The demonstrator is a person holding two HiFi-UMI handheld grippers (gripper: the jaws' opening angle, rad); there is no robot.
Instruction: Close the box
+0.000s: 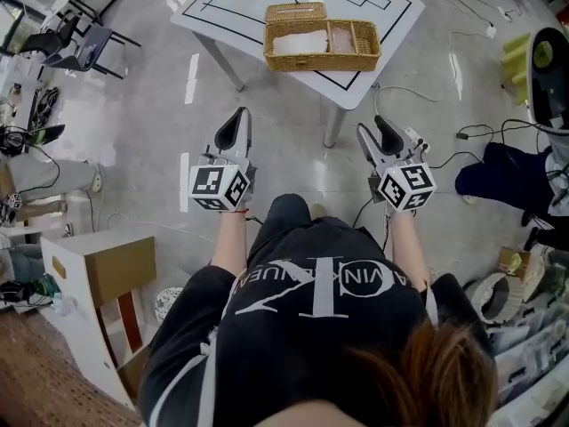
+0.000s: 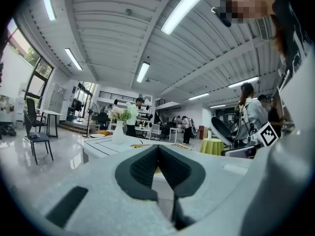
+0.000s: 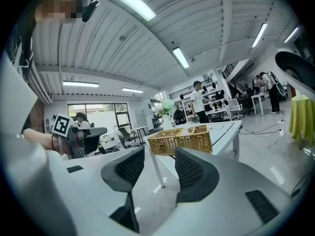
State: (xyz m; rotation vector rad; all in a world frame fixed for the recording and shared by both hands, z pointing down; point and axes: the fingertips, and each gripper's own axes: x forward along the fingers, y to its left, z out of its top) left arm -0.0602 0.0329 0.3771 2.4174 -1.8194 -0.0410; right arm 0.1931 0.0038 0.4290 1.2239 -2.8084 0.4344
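A wicker box (image 1: 322, 44) stands on the near corner of a white table (image 1: 391, 16). Its lid (image 1: 296, 12) is flipped open at the back, and a white cloth lies in the larger compartment. Both grippers hover over the floor, short of the table and well apart from the box. My left gripper (image 1: 238, 116) is shut, its pads meeting with nothing between them (image 2: 158, 149). My right gripper (image 1: 375, 127) is open and empty (image 3: 160, 154). In the right gripper view the box (image 3: 182, 139) sits ahead beyond the jaws.
The table has black lines on top and metal legs (image 1: 333, 127) close ahead of the grippers. A white and brown cabinet (image 1: 98, 274) stands at the left, chairs (image 1: 80, 43) at the far left. Cables (image 1: 480, 132) and a dark cloth (image 1: 502, 181) lie at the right. A vase (image 2: 118, 132) stands on the table.
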